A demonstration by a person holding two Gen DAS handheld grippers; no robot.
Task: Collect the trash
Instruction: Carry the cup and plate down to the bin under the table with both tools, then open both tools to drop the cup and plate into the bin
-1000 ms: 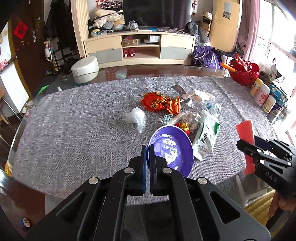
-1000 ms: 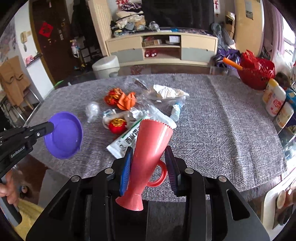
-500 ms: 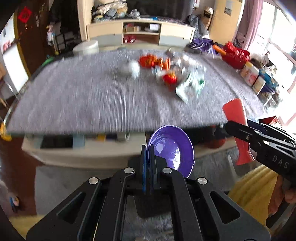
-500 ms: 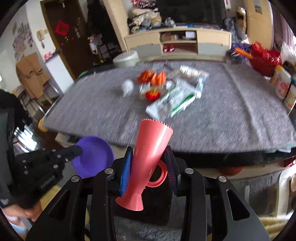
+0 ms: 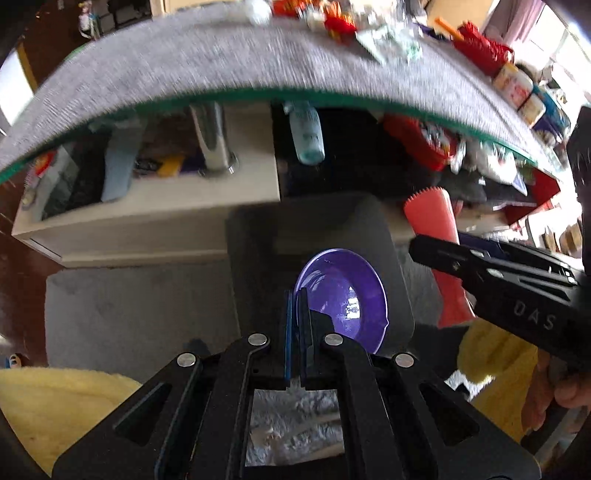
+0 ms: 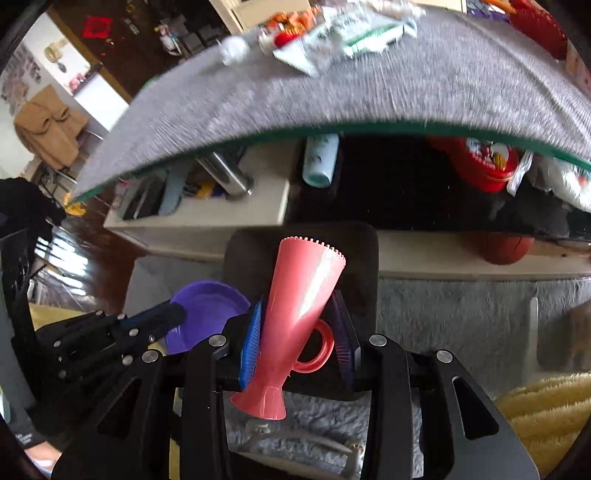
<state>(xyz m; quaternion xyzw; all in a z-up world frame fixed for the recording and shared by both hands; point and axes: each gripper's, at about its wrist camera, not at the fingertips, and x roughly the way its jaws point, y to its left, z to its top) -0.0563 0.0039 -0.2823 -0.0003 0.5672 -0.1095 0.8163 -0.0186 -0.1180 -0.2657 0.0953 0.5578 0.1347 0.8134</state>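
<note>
My left gripper (image 5: 295, 299) is shut on the rim of a purple plate (image 5: 343, 295), held low in front of the table; the plate also shows in the right wrist view (image 6: 207, 310). My right gripper (image 6: 295, 321) is shut on a pink scraper with a toothed edge and ring handle (image 6: 299, 314); it shows in the left wrist view (image 5: 443, 251) too. The trash (image 6: 332, 33), wrappers and bags, lies blurred on the grey-clothed table (image 6: 369, 92), far above both grippers (image 5: 351, 22).
A dark grey bin or stool (image 5: 314, 229) stands on the grey rug right below the plate and scraper. Under the table's glass edge are a shelf with a metal leg (image 5: 210, 140), a bottle (image 5: 306, 133) and red containers (image 6: 484, 162). Yellow fabric lies at both sides.
Both grippers dropped from above the tabletop to below its front edge, carrying plate and scraper. The table now sits at the top of both views; the dark bin has come into view.
</note>
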